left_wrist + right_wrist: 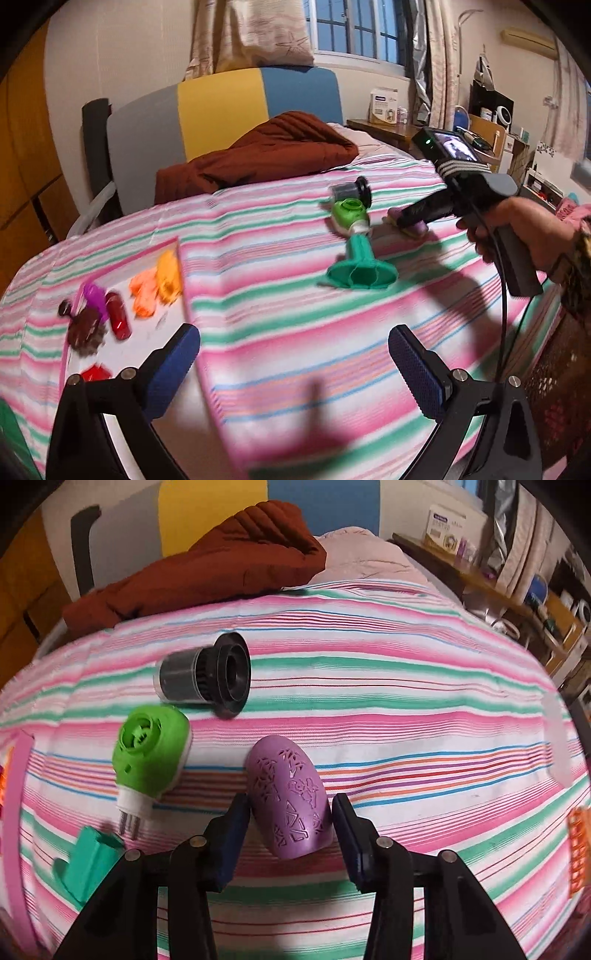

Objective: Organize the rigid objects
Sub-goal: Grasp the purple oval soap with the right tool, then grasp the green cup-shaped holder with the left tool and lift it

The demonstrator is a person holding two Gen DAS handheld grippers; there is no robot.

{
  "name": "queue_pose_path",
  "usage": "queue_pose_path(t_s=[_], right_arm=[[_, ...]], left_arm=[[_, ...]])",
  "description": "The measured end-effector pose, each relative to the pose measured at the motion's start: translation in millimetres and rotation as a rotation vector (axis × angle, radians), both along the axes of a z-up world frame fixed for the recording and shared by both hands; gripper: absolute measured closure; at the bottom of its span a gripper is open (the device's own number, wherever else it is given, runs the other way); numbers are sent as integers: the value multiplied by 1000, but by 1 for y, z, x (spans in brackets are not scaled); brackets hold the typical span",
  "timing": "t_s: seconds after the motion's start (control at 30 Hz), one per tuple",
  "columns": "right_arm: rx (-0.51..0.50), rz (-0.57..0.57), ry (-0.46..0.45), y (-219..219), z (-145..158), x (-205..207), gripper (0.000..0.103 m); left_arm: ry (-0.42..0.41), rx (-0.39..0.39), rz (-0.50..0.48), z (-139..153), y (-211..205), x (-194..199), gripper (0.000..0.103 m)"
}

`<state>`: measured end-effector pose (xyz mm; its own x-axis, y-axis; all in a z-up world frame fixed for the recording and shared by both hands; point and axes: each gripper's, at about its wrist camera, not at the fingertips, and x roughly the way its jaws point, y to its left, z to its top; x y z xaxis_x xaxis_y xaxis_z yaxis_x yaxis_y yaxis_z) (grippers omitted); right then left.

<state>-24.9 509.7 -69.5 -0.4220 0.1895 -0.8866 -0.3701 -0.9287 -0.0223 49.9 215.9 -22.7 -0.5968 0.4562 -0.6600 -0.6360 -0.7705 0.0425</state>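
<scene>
A purple patterned shell [290,801] lies on the striped bedsheet, between the pads of my right gripper [291,812]; the jaws stand around it, with small gaps on both sides. A green plug-in device [151,753], a black cylinder [207,675] and a teal funnel-shaped piece [86,864] lie to its left. In the left wrist view my left gripper [293,354] is open and empty above the sheet, and the right gripper [413,218] reaches the purple shell [417,230]. The green device [351,216], teal piece [360,269] and black cylinder [352,190] lie nearby.
A pink-rimmed tray [177,258] at the left holds orange, red, purple and brown small objects. A brown quilt [266,151] lies at the bed's head. A nightstand with boxes [384,107] stands at the right. An orange basket edge [578,853] shows at the right.
</scene>
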Motion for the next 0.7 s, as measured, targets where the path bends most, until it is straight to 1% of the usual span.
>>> queue_pose_path(t_s=[0.1,0.17,0.3,0.43,0.5,0.57,0.6,0.63,0.67,0.7], right_arm=[[23,12,-6,-1,1,-1,57],[15,11,-3,-1,1,1,57],[-53,-19,16,11,1,4,56],[-78,-30,22,15,1,3,56],[-77,-28,20,15,1,3,56],[-83,-29,19,16,0,2,56],[-89,-32,17,17,-1,0,56],[-98,-33,15,18,-2,-1,57],[-105,-35,7,19,-3,-1,57],[-109,-40,-2,20,-5,-1,57]], left_arm=[[-12,-22,-31,2,31,-13,0],[-40,-44,-46,1,52,-24,0],[-98,-90,-61,-8,95,-51,0],[-160,-172,-60,-23,133,-80,0],[-185,-203,-66,-30,144,-89,1],[-189,-255,-87,-38,157,-95,5],[-192,-283,-96,-41,162,-97,12],[-203,-310,-115,-45,167,-99,26],[-214,-319,-132,-47,170,-101,36],[-227,-328,-151,-50,173,-102,55]])
